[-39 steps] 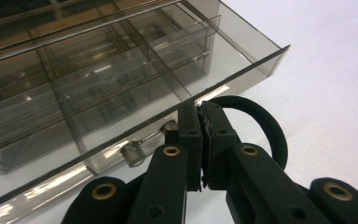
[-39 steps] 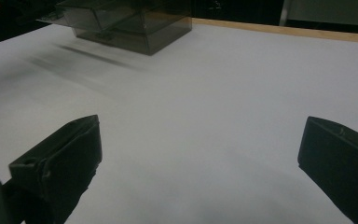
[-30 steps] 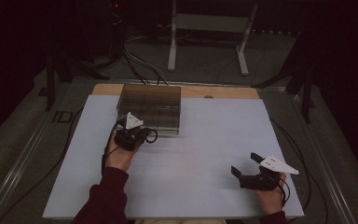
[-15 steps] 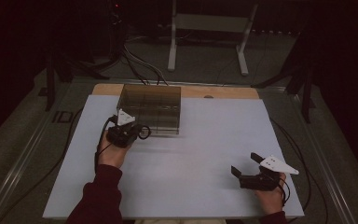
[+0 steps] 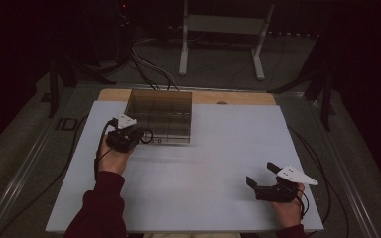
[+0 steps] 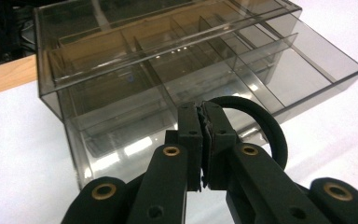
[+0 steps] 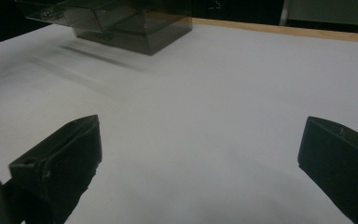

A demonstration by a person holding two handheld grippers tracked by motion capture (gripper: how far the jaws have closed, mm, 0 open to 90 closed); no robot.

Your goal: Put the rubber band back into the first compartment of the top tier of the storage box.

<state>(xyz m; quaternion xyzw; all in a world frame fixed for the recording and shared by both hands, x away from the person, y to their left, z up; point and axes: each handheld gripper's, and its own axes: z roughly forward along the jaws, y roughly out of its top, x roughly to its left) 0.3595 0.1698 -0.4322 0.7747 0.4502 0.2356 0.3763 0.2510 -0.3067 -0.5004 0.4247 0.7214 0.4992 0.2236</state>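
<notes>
Counter (image 5: 218,163): white sheet, nothing lying loose on it. Smoked clear drawer box (image 5: 161,106) sits directly ahead of the left fingers and well ahead of, and across from, the right fingers; its place on the counter matches the frames from the last second. In the left gripper view, its divided drawer (image 6: 279,60) stands partly out of the shell, the compartments look empty, and the open end runs off to the right of the fingertips. Left gripper (image 5: 140,135): the fingers are pressed together, no gap between the pads (image 6: 190,135), and they appear to pinch a black loop (image 6: 265,126) that curves out from between them and round to their right. Whether the loop is fixed to the drawer front cannot be told. Change over the last second: the left hand has drifted a little away from the box front along the counter, with the loop going along and the box shell staying put. Judgement: this reads as a pull on the drawer in progress, partly open, more travel left; the grip must hold and the pull must stay in line with the drawer, or the light box may slide instead. Right gripper (image 5: 261,174): resting near the front edge of the counter, fingers spread wide, nothing between them (image 7: 200,135), unmoved; free to steady the box.
</notes>
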